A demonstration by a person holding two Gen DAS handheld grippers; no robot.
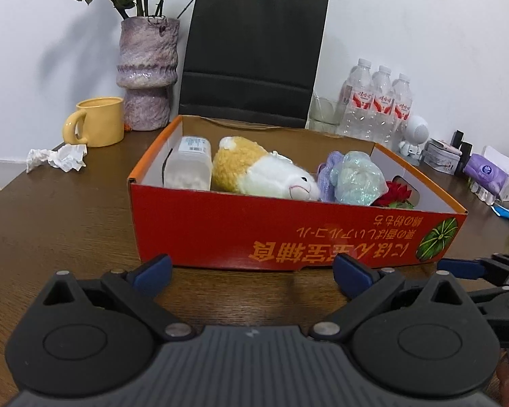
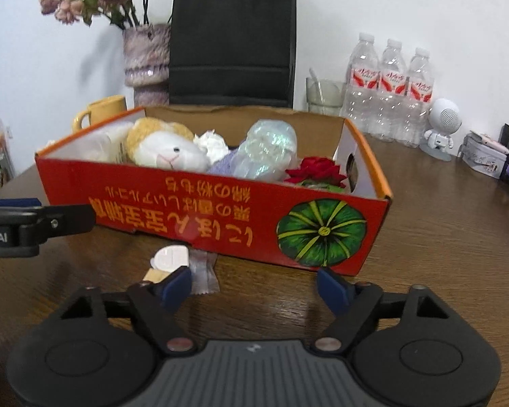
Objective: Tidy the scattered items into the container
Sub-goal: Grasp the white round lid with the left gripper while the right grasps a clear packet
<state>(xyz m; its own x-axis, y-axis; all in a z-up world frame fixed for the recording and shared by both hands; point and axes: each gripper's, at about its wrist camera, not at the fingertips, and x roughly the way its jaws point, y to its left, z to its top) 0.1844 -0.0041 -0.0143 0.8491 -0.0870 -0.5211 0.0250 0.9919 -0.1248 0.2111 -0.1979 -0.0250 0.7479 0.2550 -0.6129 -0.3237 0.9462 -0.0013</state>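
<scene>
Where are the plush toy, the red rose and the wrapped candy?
plush toy (image 1: 271, 176), left wrist view, on its white face.
red rose (image 2: 317, 169), right wrist view, on its petals.
wrapped candy (image 2: 203, 271), right wrist view, on its clear wrapper.

A lived-in room at home, by the look of it, or a small casual office corner: a dark wood-grain table pushed against a plain white wall, a purple vase of dried roses, a yellow mug, a black paper bag clipped shut, three water bottles, a little white robot figurine, a purple tissue pack and a crumpled paper lying loose
</scene>
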